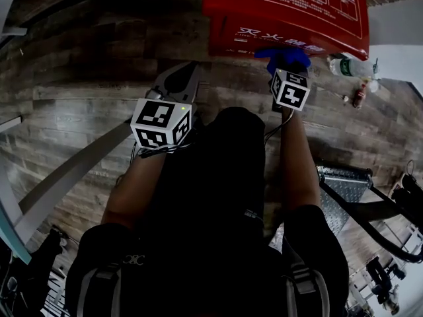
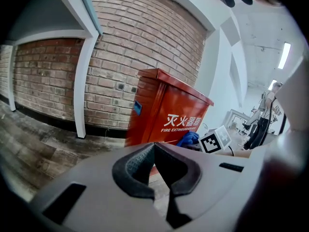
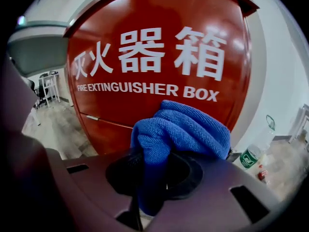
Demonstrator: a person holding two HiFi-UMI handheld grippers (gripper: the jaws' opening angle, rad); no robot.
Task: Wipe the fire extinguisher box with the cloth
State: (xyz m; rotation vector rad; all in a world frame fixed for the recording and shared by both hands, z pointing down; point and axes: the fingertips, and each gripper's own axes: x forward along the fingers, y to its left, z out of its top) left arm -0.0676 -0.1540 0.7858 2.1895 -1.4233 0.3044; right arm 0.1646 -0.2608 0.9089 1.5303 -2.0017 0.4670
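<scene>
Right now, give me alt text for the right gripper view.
The right gripper clamps a bunched blue cloth in front of the red fire extinguisher box, which fills the view. A green-labelled bottle stands at lower right.

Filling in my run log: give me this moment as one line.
right gripper: shut on blue cloth, cloth at front of fire extinguisher box, contact unclear | left gripper: shut, empty, off the box

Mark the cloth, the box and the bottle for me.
cloth point(image 3: 188, 127), right gripper view, on its bunched top fold.
box point(image 3: 159, 74), right gripper view, on its red front panel.
bottle point(image 3: 249, 158), right gripper view, on its green label.
</scene>
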